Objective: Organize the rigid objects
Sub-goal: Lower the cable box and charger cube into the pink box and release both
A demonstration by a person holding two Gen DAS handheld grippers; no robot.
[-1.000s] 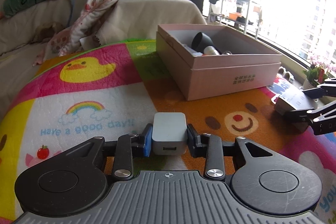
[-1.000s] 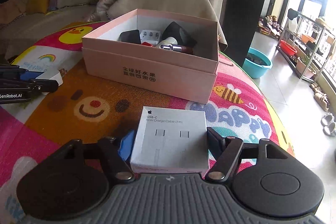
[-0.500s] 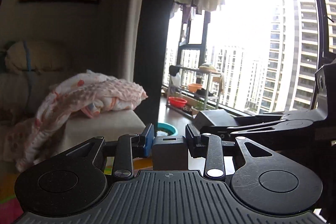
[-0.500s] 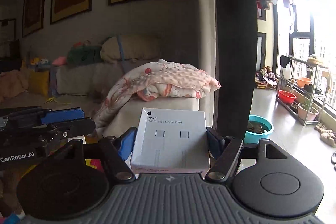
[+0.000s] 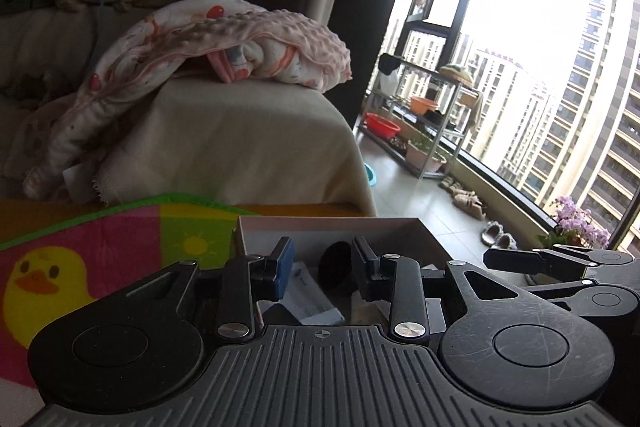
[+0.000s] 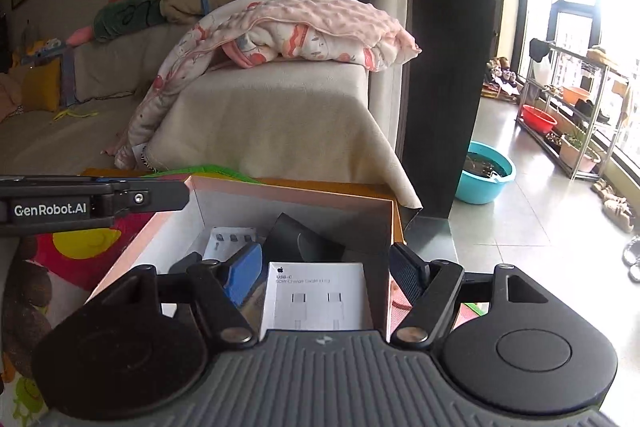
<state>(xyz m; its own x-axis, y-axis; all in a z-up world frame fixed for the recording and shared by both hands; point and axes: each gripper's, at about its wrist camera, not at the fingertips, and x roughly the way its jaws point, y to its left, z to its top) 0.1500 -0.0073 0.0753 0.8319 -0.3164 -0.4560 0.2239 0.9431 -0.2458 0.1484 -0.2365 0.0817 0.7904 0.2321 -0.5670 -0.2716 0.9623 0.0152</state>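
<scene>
The pink cardboard box point(image 5: 328, 223) lies open right under both grippers. My left gripper point(image 5: 322, 261) hangs over it, jaws closing with nothing between them; a black round object point(image 5: 335, 269) and a white printed item point(image 5: 314, 301) show below. In the right wrist view the white USB-C cable box point(image 6: 316, 297) lies inside the pink box point(image 6: 288, 195). My right gripper point(image 6: 326, 261) straddles it, jaws opening, and neither pad touches it. A black object point(image 6: 304, 239) and a white adapter strip point(image 6: 232, 237) sit behind it. The left gripper point(image 6: 96, 203) reaches in from the left.
The box rests on a colourful play mat with a yellow duck point(image 5: 44, 283). Behind it stands a cream-covered sofa arm point(image 6: 276, 123) draped with a pink blanket point(image 6: 316, 27). To the right are a teal basin point(image 6: 486, 177), a metal shelf rack point(image 5: 424, 131) and the window.
Both grippers swung up and came down over the pink box. The grey charger has left the left jaws. The white cable box has dropped out of the right jaws into the box.
</scene>
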